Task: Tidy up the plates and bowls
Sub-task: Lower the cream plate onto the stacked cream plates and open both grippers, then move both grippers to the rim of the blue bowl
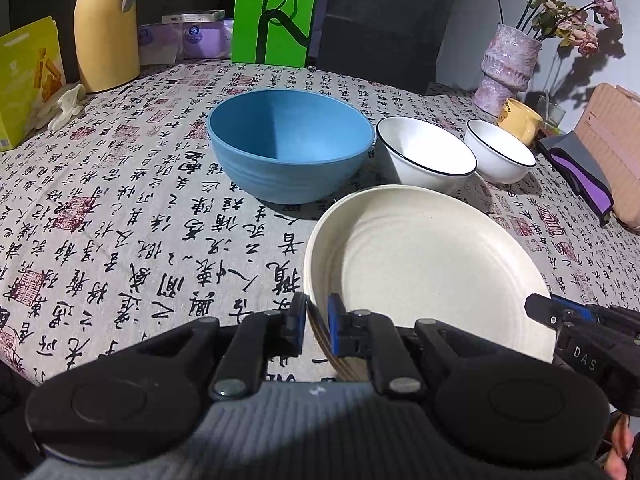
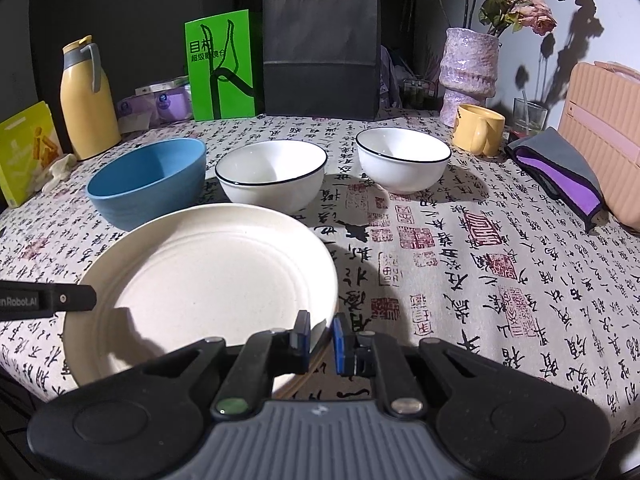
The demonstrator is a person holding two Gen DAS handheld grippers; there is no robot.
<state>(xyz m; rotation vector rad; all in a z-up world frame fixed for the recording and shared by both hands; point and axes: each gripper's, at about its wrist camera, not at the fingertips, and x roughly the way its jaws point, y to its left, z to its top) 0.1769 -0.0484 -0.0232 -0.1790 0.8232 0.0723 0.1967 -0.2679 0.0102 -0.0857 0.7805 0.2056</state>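
Pinching cream plate [image 1: 424, 268] rim | left gripper [image 1: 317, 320] clamped | right gripper [image 2: 321, 338] clamped opposite rim

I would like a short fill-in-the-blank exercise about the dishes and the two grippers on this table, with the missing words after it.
1. Both grippers are shut on the rim of the cream ____.
2. The largest bowl is ____ in colour.
3. The number of white bowls with a dark rim is ____.
4. Beside the purple vase stands a yellow ____.

Missing words: plate; blue; two; mug. The left gripper and right gripper hold opposite sides.
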